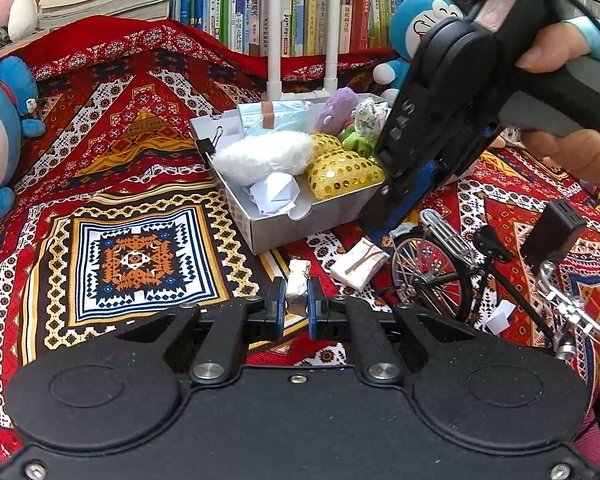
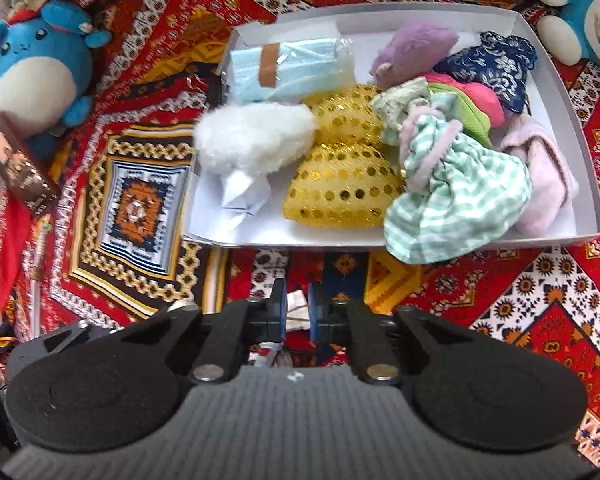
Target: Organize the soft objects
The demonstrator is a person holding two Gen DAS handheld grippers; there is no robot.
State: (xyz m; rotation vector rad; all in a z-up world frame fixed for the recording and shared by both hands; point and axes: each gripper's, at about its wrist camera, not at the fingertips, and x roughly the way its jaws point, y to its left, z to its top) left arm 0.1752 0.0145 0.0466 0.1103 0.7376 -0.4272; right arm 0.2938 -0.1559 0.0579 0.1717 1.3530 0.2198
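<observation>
A: Looking down the left tongs (image 1: 297, 300): both pads together on a small white wrapped packet (image 1: 298, 280), its long axis running straight out along the fingers. It hangs above the patterned cloth (image 1: 140, 200).

B: And the right tongs (image 2: 297, 304)?

A: Pads drawn in on something pale with a thin dark band (image 2: 298, 303). From the left wrist view they come down steeply by a folded white bundle with a brown band (image 1: 358, 266), near the toy bicycle (image 1: 460, 268). Likely the same piece, but the fingertips hide behind the wheel there, so the match is a judgement.

B: Where is the white box (image 2: 560, 128) from each?

A: Ahead of both. For the right tongs its near wall lies just beyond the fingertips, long side across the view, and the green checked doll dress (image 2: 452, 200) spills over that wall. For the left tongs the near corner stands ahead and slightly right.

B: Room inside?

A: Tight. Fluffy white piece (image 2: 256, 136), two gold sequin pouches (image 2: 340, 188), face masks (image 2: 284, 68), purple plush (image 2: 416, 48). Bare floor shows mostly at the near-left corner by the crumpled paper (image 2: 244, 196).

B: Nearer hand?

A: Right, I judge.
</observation>
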